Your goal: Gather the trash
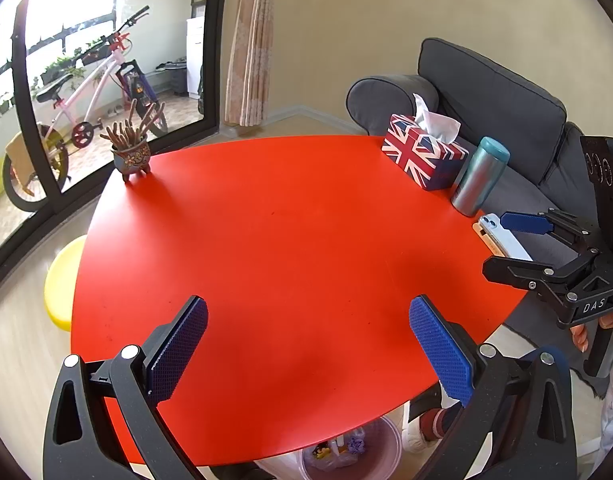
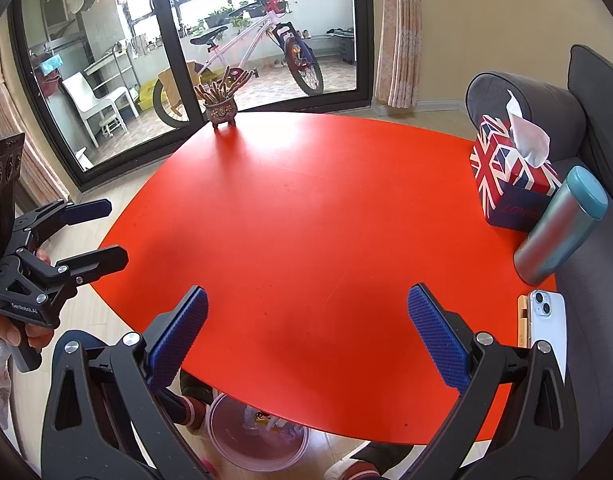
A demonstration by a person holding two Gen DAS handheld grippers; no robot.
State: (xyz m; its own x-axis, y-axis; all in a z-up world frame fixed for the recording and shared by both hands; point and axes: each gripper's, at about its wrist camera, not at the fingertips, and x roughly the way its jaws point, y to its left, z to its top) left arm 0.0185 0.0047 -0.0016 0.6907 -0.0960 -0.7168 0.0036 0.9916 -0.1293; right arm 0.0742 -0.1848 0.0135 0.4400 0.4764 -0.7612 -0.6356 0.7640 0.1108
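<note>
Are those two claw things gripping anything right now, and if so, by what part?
Nothing is held. The left gripper and right gripper both hover open over the red table, with only bare tabletop between their blue pads.

left wrist: above near edge, facing across red table (image 1: 290, 240) | right wrist: same, from the right | shared: tabletop

The red desk (image 1: 290, 240) lies bare across its whole middle, so a tool could pass there freely. Obstacles stand only along its edges: a small plant pot (image 1: 132, 156) at the far rim, and along the sofa-side rim a flag-printed tissue box (image 1: 422, 156), a metal tumbler (image 1: 480, 176) just beside it, then a phone (image 1: 502, 236). A translucent bin (image 2: 258, 436) sits on the floor beneath the near rim.
</note>
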